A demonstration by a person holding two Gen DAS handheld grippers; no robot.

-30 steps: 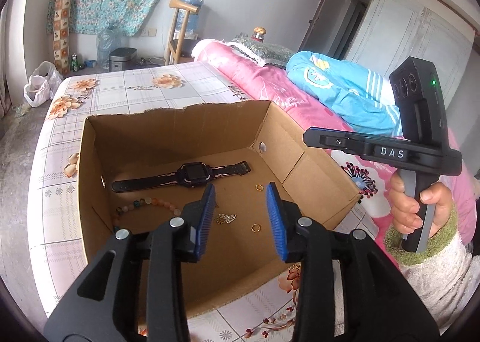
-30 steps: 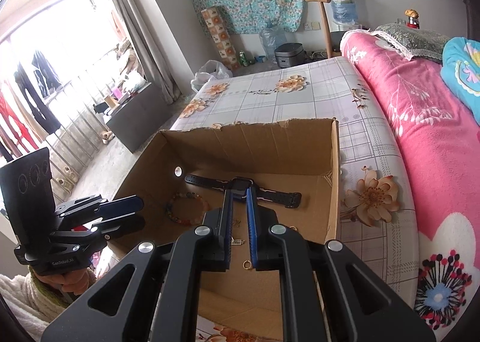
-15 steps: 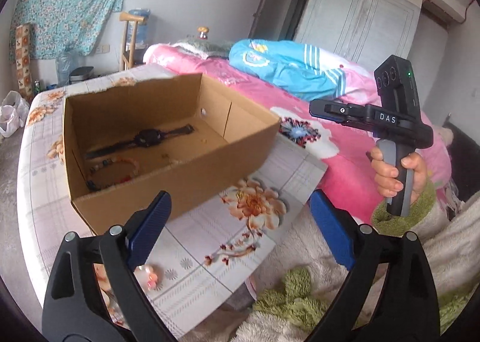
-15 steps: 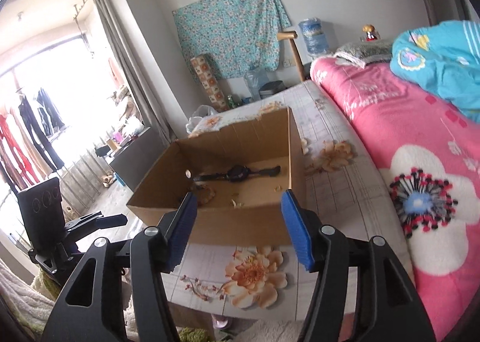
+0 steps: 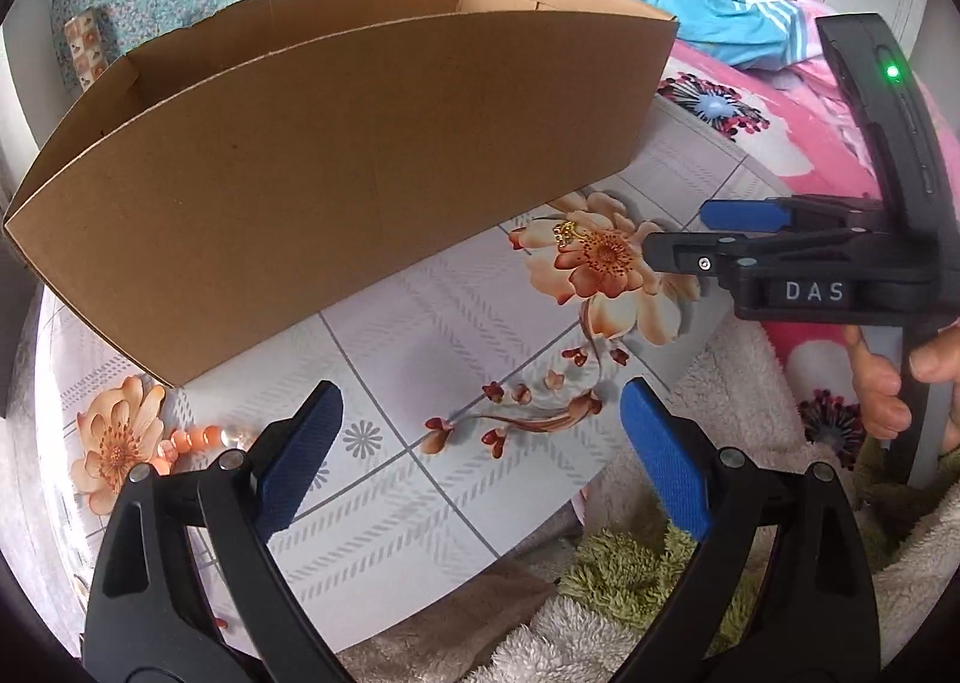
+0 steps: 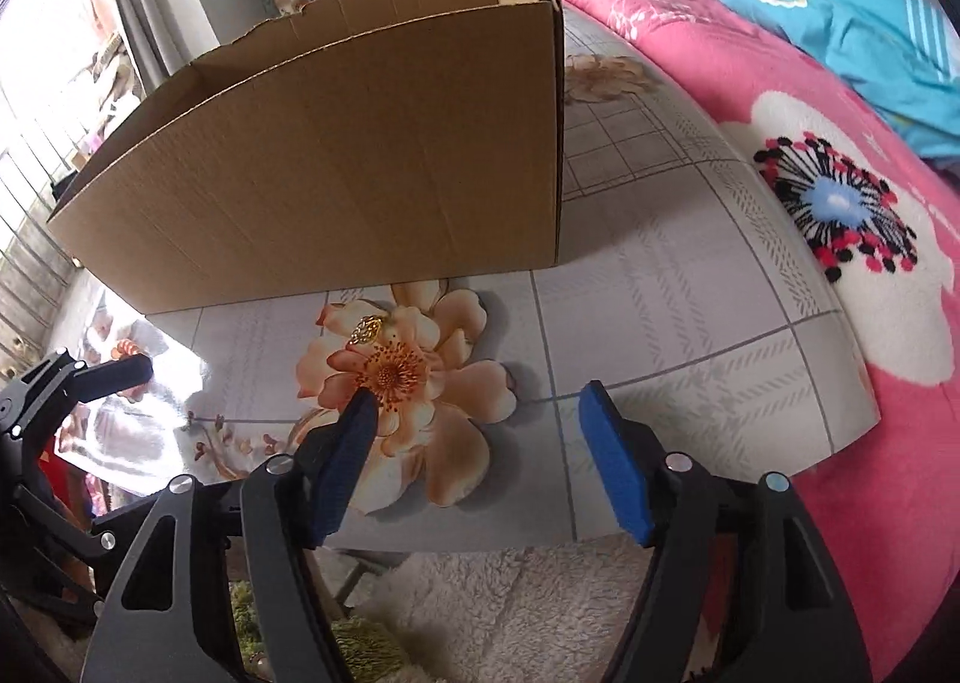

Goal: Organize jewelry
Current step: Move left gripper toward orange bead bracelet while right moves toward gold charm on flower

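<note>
A brown cardboard box (image 5: 336, 155) stands on the flowered table; only its outer front wall shows, also in the right wrist view (image 6: 336, 161). A small gold filigree piece (image 6: 367, 329) lies on a printed flower in front of the box, also in the left wrist view (image 5: 564, 231). Orange beads with a clear bead (image 5: 207, 436) lie at the table's left, beside my left fingers. My left gripper (image 5: 480, 413) is open and empty low over the table's front. My right gripper (image 6: 480, 401) is open and empty just short of the gold piece; it also shows in the left wrist view (image 5: 690, 239).
The table (image 5: 420, 311) has a flowered tile cloth and its front edge runs just before both grippers. A pink flowered bed (image 6: 840, 191) with a blue garment (image 6: 852, 11) lies to the right. White and green fluffy fabric (image 6: 492, 617) lies below the table edge.
Both grippers pulled back out of the box and dropped low in front of it. The right gripper, shut a second ago, opened; the left opened wider.
</note>
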